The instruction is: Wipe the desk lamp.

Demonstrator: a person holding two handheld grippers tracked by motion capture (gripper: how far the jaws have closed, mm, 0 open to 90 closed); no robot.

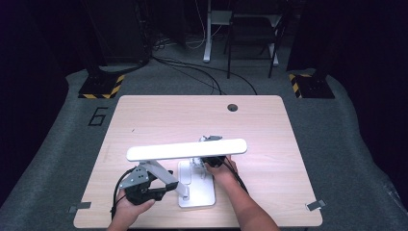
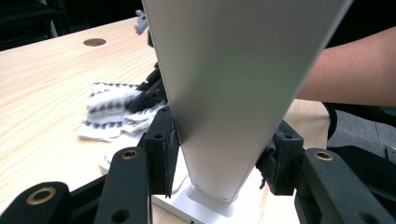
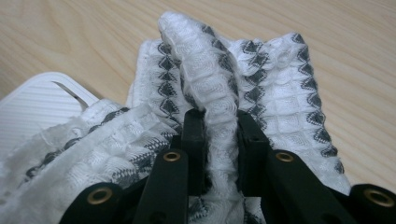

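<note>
Mid-wipe, by the look: left gripper [image 1: 166,188] jaws clamped on desk lamp [image 1: 186,150] arm, steadying it on counter [image 1: 144,115]; right gripper [image 3: 219,126] jaws pinching patterned cloth [image 3: 261,88] by lamp base [image 1: 196,190] — most surfaces prob. left.

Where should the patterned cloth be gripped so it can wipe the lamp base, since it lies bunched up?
Grip the cloth on its raised middle fold, from above: that ridge stands up off the table, and the right gripper already pinches it there.

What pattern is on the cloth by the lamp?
The cloth is white with rows of dark grey diamonds, clearest in the right gripper view.
</note>
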